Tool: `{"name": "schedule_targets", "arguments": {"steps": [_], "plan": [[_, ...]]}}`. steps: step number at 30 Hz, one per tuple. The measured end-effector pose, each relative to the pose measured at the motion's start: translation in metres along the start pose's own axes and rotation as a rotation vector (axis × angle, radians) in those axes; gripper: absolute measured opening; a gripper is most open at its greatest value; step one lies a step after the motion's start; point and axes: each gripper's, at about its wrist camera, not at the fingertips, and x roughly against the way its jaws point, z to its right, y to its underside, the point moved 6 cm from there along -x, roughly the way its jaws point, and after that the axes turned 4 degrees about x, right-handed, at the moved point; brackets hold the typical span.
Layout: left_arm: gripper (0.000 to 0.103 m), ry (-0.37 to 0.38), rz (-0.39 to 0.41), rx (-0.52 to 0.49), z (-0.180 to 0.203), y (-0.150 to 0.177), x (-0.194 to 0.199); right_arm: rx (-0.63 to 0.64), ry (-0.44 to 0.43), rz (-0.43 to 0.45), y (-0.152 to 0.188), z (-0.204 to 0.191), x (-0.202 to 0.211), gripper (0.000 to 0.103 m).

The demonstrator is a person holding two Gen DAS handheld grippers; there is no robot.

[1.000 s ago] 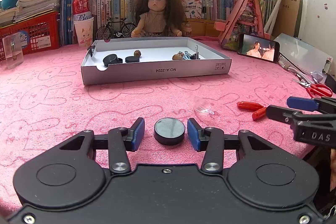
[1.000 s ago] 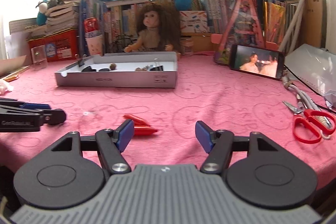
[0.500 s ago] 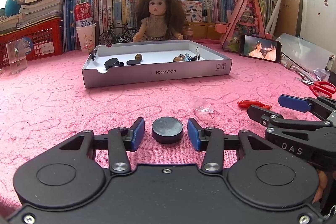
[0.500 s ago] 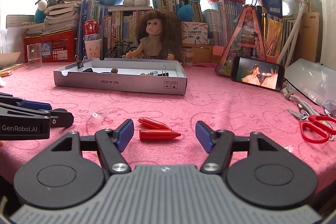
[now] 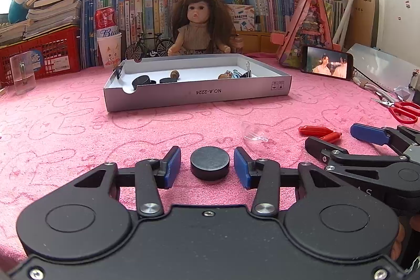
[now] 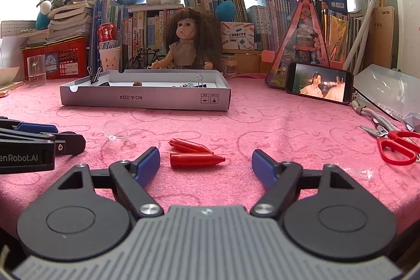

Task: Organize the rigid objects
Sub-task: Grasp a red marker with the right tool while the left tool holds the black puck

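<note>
1. Left gripper (image 5: 207,166): black two-finger tool with blue pads. Jaws apart, a clear gap on either side of the item below; nothing clamped.

2. Black round flat disc, puck-shaped, matte (image 5: 210,166): lies flat on the pink bunny-print cloth (image 5: 65,138), squarely between the left jaws, centred on their midline. Being round, it offers no long axis to align with; the pads need only close straight inward, in my judgement.

3. Right gripper (image 6: 205,166): black and grey tool with blue pads. Jaws opening, already wide; no pad touches anything.

4. Two red tapered plastic caps, crayon-like (image 6: 195,160): lie on the cloth just ahead of the right jaws, left of their midline, nearer the left pad. The nearer cap's long axis runs across the jaw gap, tip towards the right pad; the farther one lies slanted just behind it. Closing would likely pinch the nearer cap end to end, so a wrist turn or sideways shift looks needed. The right hand is plainly the nearer one to them.

5. Clear small plastic dome (image 6: 116,131): ahead and left of the right jaws, between the two grippers.

6. White shallow cardboard box (image 5: 197,93): well ahead of both jaws, already holding black discs, nuts and binder clips; the presumed destination.
</note>
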Motion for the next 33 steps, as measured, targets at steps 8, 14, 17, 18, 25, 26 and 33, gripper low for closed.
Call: {"name": "schedule_targets", "arguments": {"steps": [8,14,17,18,25,26,33], "plan": [[0.043,-0.006,0.008,-0.002,0.0007,0.0005,0.0003,0.0,0.001,0.001,0.0008,0.0008,0.0006,0.085],[0.035,-0.008,0.01,0.002,0.0,-0.0002,0.0006,-0.008,-0.024,-0.006,-0.0021,0.0024,0.0011,0.077],[0.033,-0.009,0.012,-0.005,0.0004,-0.0004,0.0008,-0.013,-0.034,0.0,-0.0033,0.0018,0.0022,0.069],[0.03,-0.008,0.013,-0.009,0.0011,-0.0004,0.0008,-0.014,-0.034,0.002,-0.0034,0.0016,0.0025,0.065],[0.03,-0.008,0.013,-0.01,0.0011,-0.0011,0.0015,-0.001,-0.043,0.002,-0.0051,-0.0005,0.0045,0.05],[0.03,-0.008,0.014,-0.009,0.0013,-0.0014,0.0017,0.001,-0.046,0.001,-0.0053,-0.0012,0.0048,0.05],[0.03,-0.011,0.019,-0.007,0.0008,-0.0034,0.0036,0.01,-0.046,0.005,-0.0068,-0.0025,0.0075,0.049]]}}
